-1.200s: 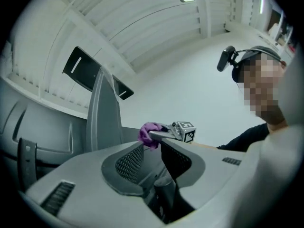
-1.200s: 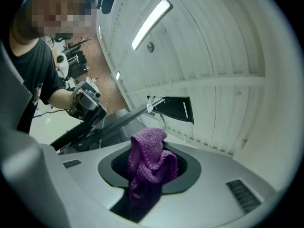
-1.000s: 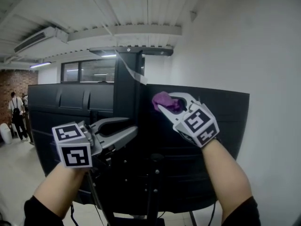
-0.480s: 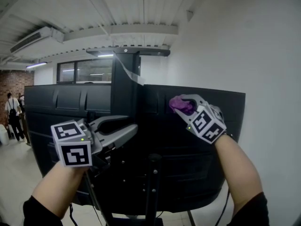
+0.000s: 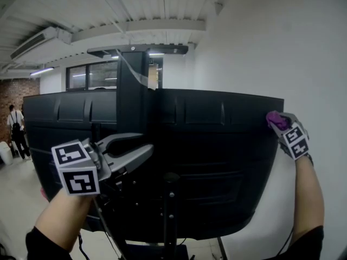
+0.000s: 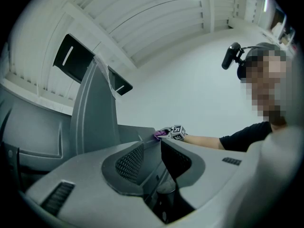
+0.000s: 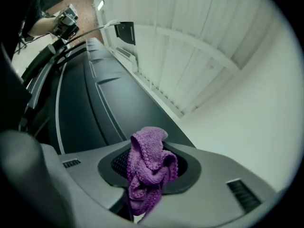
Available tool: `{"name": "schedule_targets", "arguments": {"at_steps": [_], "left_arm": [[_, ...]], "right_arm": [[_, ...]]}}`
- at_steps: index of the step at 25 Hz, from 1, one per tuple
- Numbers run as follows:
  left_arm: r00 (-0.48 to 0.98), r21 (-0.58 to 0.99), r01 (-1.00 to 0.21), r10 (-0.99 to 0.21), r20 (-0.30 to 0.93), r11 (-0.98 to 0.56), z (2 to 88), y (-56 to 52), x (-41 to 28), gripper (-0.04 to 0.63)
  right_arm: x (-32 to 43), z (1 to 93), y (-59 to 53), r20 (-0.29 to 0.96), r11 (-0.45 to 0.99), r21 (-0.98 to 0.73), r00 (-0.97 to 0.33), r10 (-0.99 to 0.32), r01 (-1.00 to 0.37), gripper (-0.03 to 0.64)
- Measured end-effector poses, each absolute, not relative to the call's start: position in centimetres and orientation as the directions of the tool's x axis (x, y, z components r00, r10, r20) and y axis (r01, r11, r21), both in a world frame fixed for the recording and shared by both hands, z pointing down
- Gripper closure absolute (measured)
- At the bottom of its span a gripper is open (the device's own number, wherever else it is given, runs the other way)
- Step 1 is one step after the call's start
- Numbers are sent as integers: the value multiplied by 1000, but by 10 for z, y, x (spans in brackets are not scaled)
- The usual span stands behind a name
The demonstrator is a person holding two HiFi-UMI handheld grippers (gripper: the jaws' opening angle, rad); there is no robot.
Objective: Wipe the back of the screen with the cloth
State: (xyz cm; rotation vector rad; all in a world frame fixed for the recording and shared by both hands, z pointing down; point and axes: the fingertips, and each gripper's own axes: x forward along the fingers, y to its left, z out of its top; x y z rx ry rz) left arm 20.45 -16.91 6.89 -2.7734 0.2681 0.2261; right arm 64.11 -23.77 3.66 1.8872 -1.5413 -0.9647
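The right gripper [image 5: 275, 118] pinches the purple cloth [image 7: 147, 167] against the upper right corner of the screen [image 5: 217, 161], at the right of the head view. The left gripper [image 5: 146, 143], jaws spread, hovers before the screen's back at lower left, near the stand [image 5: 169, 210].

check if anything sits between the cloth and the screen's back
Nothing visible does. The right gripper holds the purple cloth in its jaws at the upper right edge of the screen; the black stand post stands to the left.
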Motion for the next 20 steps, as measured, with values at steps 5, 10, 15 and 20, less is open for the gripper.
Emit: {"name": "schedule_targets", "arguments": {"at_steps": [5,10,15,20], "left_arm": [[968,-308,-221,-169,-187,-925,73,-171,214,494],[958,-302,-255,-197,-209,-919,75,-166,224,494],[950,-298,-290,-235,-205,-909,82,-161,224,494],[948,-299,-299,-246,-203,-906,89,-156,228,494]], "right_arm": [[596,32,-227,-264,-203,779,-15,-965,-594,492],[437,50,-231,-195,12,876,-377,-906,-482,491],[317,91,-240,-36,119,960,-530,-847,-254,491],[266,121,-266,66,114,991,-484,-873,-71,491]]}}
